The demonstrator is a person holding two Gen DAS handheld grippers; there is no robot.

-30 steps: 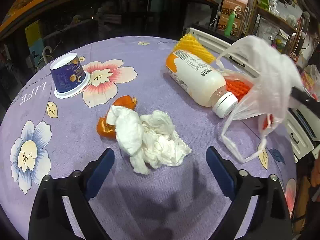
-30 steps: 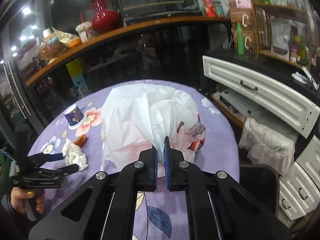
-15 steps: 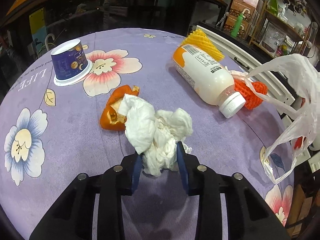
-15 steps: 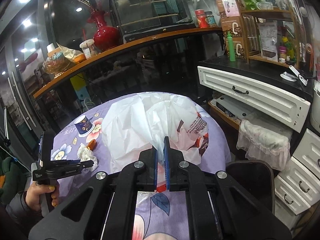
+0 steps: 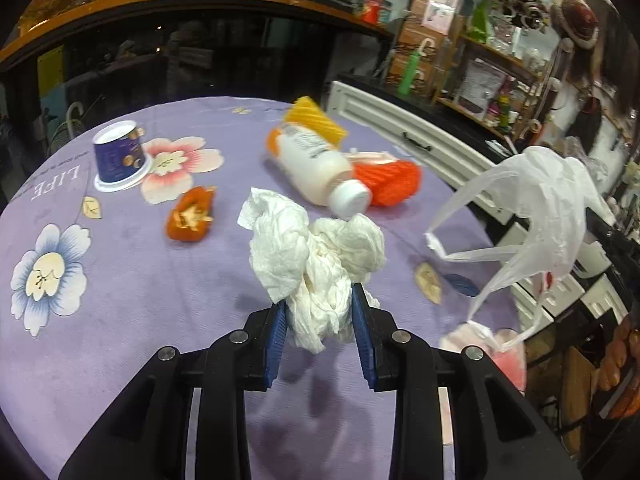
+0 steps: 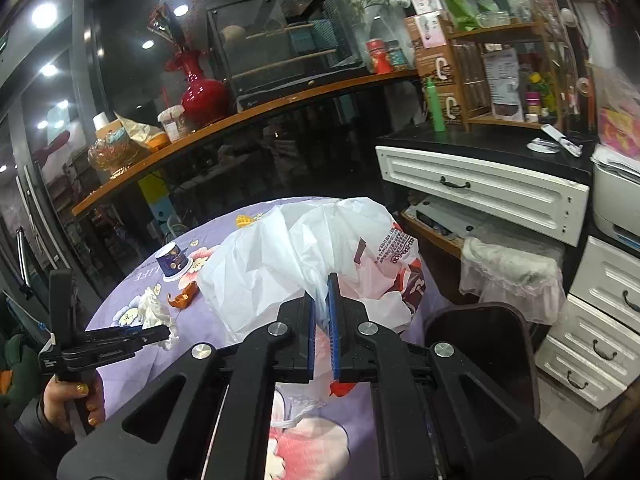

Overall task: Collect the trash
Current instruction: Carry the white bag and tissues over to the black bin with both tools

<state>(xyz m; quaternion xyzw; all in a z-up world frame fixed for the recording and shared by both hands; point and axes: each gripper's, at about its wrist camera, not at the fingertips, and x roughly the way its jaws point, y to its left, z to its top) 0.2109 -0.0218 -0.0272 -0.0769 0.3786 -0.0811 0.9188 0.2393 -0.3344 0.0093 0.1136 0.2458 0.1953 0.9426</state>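
The left claw is pinching a crumpled white tissue wad, its blue pads pressed into the lower part so the paper bulges above them; the bottom folds sit between the pads and are partly hidden. From the wad, an orange peel lies on the purple flowered bench at ten o'clock, and further the same way stands an upturned blue cup. At one o'clock lies a white bottle on its side, blurred, with a yellow foam net behind it and an orange foam net beside its cap; the bottle covers part of each.

The right claw is pressed together on a fold of a white plastic bag, which hangs open in front of it and hides most of the bench beyond. In the left wrist view the bag hangs off the bench at three o'clock, and the claw holding it is mostly cut off by the frame. In the right wrist view, at nine o'clock, a hand grips the left claw's handle; the tissue at its tips is small and hard to read.
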